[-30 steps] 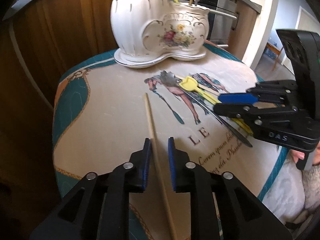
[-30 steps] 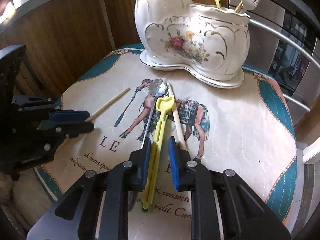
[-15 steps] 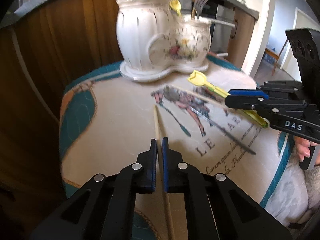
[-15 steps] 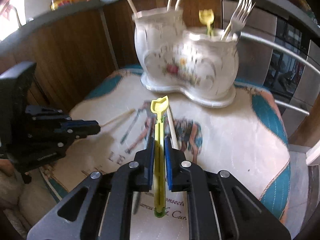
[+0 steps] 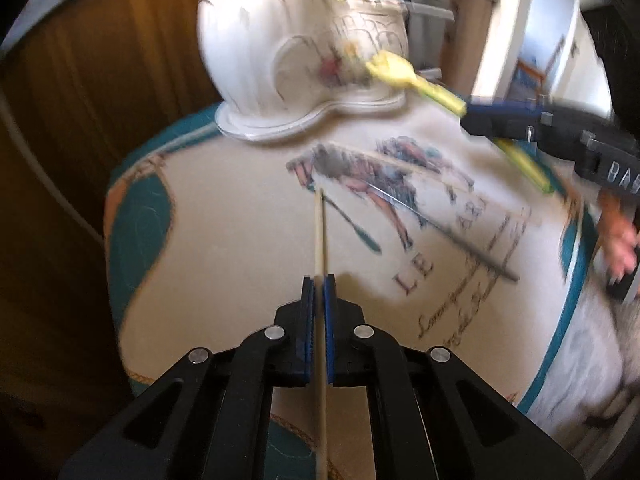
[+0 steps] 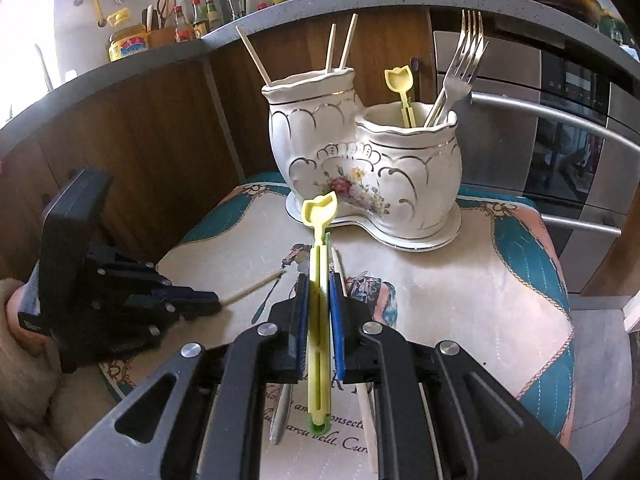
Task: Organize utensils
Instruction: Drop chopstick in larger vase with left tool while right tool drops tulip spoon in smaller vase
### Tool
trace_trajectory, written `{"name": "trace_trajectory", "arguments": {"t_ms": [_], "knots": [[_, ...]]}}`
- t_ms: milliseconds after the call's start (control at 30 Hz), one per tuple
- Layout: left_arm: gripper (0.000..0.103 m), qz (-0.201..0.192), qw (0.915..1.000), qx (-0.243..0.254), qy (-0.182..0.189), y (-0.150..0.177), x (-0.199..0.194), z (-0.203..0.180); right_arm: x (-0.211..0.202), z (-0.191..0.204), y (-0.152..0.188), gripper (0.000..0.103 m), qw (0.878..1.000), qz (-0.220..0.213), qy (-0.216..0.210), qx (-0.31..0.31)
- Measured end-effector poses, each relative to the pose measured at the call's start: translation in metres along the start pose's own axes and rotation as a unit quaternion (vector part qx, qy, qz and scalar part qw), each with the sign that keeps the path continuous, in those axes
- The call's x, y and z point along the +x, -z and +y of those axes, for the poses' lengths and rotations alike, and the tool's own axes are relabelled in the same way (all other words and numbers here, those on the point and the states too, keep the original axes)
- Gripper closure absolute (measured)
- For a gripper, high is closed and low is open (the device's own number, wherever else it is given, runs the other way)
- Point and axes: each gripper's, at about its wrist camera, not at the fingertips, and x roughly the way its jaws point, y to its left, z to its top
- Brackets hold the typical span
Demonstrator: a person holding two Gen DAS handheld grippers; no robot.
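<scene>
My left gripper (image 5: 319, 280) is shut on a wooden chopstick (image 5: 319, 236), held above the printed cloth. It shows from the side in the right wrist view (image 6: 200, 300). My right gripper (image 6: 319, 280) is shut on a yellow plastic utensil (image 6: 320, 216) and holds it lifted, pointing at the white ceramic double holder (image 6: 360, 176). In the left wrist view this yellow utensil (image 5: 394, 70) hangs in front of the holder (image 5: 280, 52). The holder's tall pot has chopsticks (image 6: 336, 48); the low pot has forks (image 6: 464, 56) and another yellow utensil (image 6: 400, 84).
A metal utensil (image 5: 440, 232) and another chopstick (image 6: 338, 268) lie on the cloth (image 6: 460, 300). Wooden cabinet fronts (image 6: 140, 128) stand behind on the left, an oven (image 6: 560, 120) on the right. A countertop with bottles (image 6: 192, 12) runs above.
Both grippers closed on their utensils and lifted them off the cloth. The right gripper has carried the yellow utensil up and toward the holder; the left has raised the chopstick.
</scene>
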Motion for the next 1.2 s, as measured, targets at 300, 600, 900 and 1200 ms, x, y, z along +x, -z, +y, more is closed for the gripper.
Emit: {"name": "trace_trajectory", "arguments": {"t_ms": [300, 600, 900, 1200], "knots": [[0.092, 0.064, 0.9979, 0.013, 0.003, 0.0, -0.006, 0.002, -0.002, -0.005, 0.002, 0.093, 1.0, -0.001, -0.018, 0.006], [0.098, 0.015, 0.9997, 0.014, 0.01, -0.004, -0.024, 0.004, -0.028, -0.009, -0.005, 0.093, 0.998, -0.065, -0.015, 0.018], [0.098, -0.167, 0.9839, -0.009, 0.064, -0.043, -0.085, 0.008, -0.054, -0.021, -0.037, 0.093, 0.984, -0.173, 0.01, 0.049], [0.098, -0.279, 0.9583, -0.059, 0.024, -0.082, -0.084, 0.046, -0.03, -0.051, -0.078, 0.093, 0.97, -0.222, 0.008, 0.099]]}}
